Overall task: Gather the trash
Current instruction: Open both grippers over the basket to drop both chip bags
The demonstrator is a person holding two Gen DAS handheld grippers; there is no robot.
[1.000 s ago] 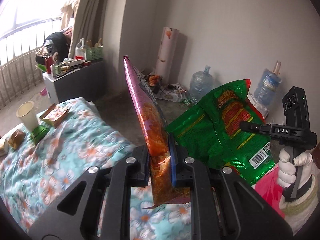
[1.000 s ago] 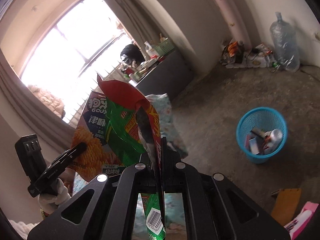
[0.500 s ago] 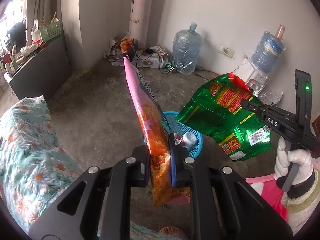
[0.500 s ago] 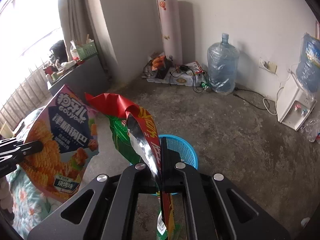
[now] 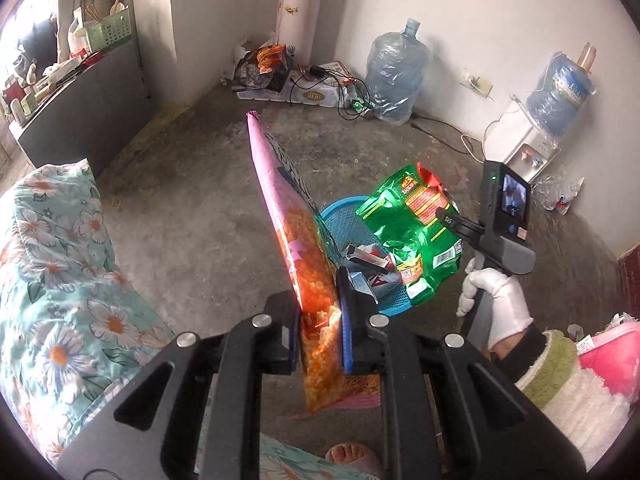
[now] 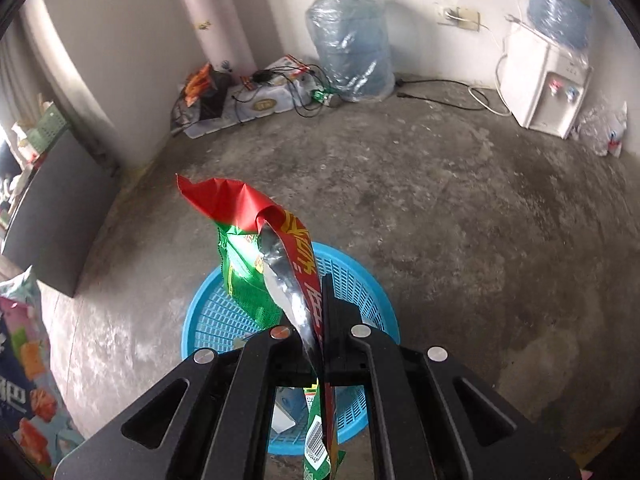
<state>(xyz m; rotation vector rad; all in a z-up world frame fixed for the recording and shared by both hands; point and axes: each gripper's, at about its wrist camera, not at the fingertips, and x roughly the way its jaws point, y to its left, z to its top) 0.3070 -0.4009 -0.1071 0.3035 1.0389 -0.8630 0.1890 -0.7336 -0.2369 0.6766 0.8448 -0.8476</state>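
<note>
My left gripper (image 5: pixel 320 320) is shut on a pink and orange snack bag (image 5: pixel 288 232), held edge-on just left of the blue mesh trash basket (image 5: pixel 340 216). My right gripper (image 6: pixel 316 344) is shut on a green and red snack bag (image 6: pixel 256 264), held directly above the basket (image 6: pixel 360 280). From the left wrist view the green bag (image 5: pixel 416 232) hangs over the basket's far side, pinched by the right gripper (image 5: pixel 448 216). The basket holds several pieces of trash (image 5: pixel 368 256).
A flowered bed cover (image 5: pixel 52 272) lies at the left. Two water jugs (image 6: pixel 352 40), a white dispenser (image 6: pixel 548 84), cables and a power strip (image 6: pixel 272 96) line the far wall. A dark cabinet (image 5: pixel 80 92) stands left. My sandalled foot (image 5: pixel 348 456) is below.
Both grippers swung from the bed toward the floor and came over the blue basket with their bags still held. The green bag now hangs right above the basket.
</note>
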